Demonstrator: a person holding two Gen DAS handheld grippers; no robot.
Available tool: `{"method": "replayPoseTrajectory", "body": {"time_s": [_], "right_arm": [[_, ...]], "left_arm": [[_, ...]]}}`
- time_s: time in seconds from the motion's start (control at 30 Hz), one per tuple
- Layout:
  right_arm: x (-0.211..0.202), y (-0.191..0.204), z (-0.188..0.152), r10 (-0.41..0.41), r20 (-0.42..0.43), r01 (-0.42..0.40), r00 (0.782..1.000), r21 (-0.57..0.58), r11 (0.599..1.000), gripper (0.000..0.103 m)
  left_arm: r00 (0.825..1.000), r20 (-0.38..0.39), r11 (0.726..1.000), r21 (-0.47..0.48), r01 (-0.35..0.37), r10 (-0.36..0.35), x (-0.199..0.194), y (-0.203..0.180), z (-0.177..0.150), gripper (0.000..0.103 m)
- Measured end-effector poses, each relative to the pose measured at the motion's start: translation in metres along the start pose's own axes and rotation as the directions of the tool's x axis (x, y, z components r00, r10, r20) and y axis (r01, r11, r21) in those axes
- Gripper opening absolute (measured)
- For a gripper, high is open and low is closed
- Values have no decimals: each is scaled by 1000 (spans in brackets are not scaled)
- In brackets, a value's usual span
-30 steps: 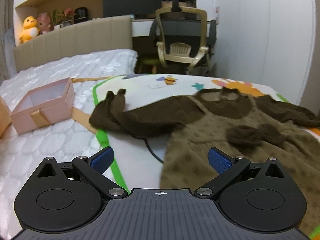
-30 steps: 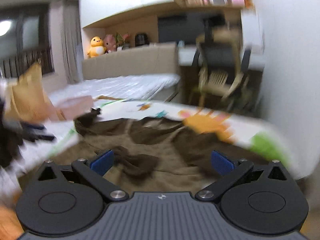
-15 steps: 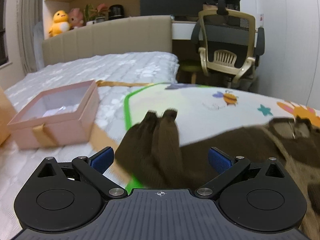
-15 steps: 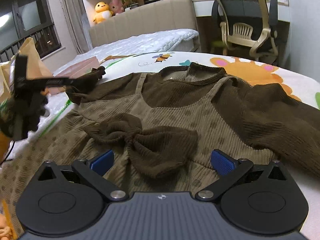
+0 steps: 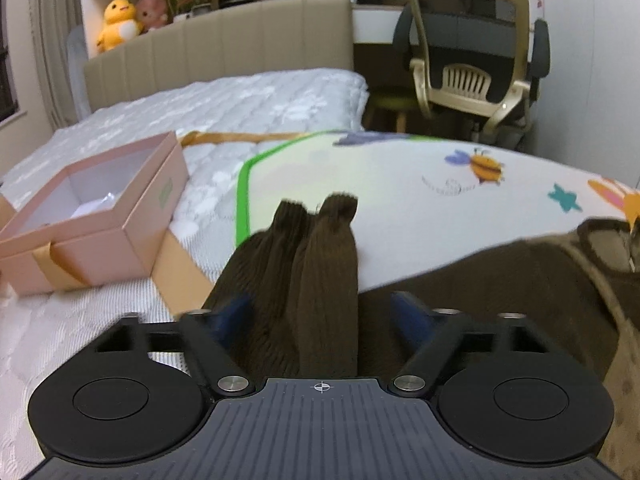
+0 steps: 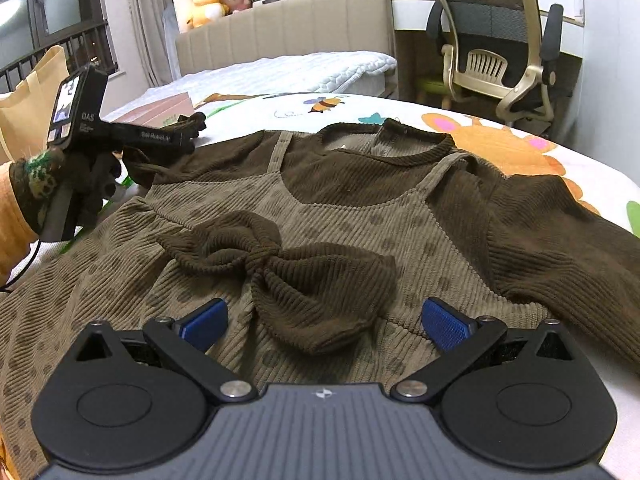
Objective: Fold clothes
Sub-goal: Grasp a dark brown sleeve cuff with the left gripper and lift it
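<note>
A child's olive dotted dress (image 6: 340, 216) with dark brown sleeves and a brown bow (image 6: 288, 272) lies flat on the cartoon play mat (image 5: 400, 200). Its bunched left sleeve (image 5: 304, 272) runs between the fingers of my left gripper (image 5: 320, 312). Those jaws are closing around it, and a gap still shows at the right pad. In the right wrist view a gloved hand holds the left gripper (image 6: 188, 136) at the sleeve's cuff. My right gripper (image 6: 324, 322) hangs open low over the dress, with the bow just ahead of its blue pads. The right sleeve (image 6: 560, 248) lies spread out.
An open pink gift box (image 5: 96, 232) sits on the white mattress left of the mat. A paper bag (image 6: 28, 96) stands at the far left. An office chair (image 5: 472, 60) and a desk are beyond the bed's far edge, and plush toys sit on the headboard shelf.
My left gripper has moved up to the left sleeve's cuff and its jaws have narrowed around it. My right gripper dropped closer to the dress, then held still.
</note>
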State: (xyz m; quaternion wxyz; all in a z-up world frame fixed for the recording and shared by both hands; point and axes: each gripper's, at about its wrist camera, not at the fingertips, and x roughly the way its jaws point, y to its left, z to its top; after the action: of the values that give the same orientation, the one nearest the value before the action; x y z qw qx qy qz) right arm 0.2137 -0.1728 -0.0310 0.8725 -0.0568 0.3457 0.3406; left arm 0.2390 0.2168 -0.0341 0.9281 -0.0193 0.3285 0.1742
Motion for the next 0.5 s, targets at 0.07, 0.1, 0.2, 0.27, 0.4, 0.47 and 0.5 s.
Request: {"method": "replayPoseTrajectory", "body": {"time_s": [0.07,0.1,0.2,0.27,0.4,0.47,0.5], "right_arm": [[0,1,0,-3,0,3,1000,-5,1000,103],[0,1,0,-4,0,4,1000,-7,1000,103],[0,0,0,-2,4,2,1000,-5,1000,103],[-1,-3,-1,15,15,-15,1000,15,1000,103],[-5,-17,-1,75,52,-80,996,93,992,103],[-9,-23,-1,87,75,-96,993,126,987,103],[-13,-26,-1,79,90,-91,993,136,987,103]], "left_arm": [[1000,4,1000,-11,1,-1,-1,3,-3,56],[1000,7,1000,-10,-2,3,-1,3,-3,39],[1000,29,1000,9,8,-8,-9,2,5,9],[997,66,999,19,27,-28,-20,-5,15,9],[967,181,984,56,170,-178,-64,-38,42,9],[925,228,952,115,283,-303,-87,-65,51,9],[897,247,929,148,338,-366,-98,-79,55,9]]}}
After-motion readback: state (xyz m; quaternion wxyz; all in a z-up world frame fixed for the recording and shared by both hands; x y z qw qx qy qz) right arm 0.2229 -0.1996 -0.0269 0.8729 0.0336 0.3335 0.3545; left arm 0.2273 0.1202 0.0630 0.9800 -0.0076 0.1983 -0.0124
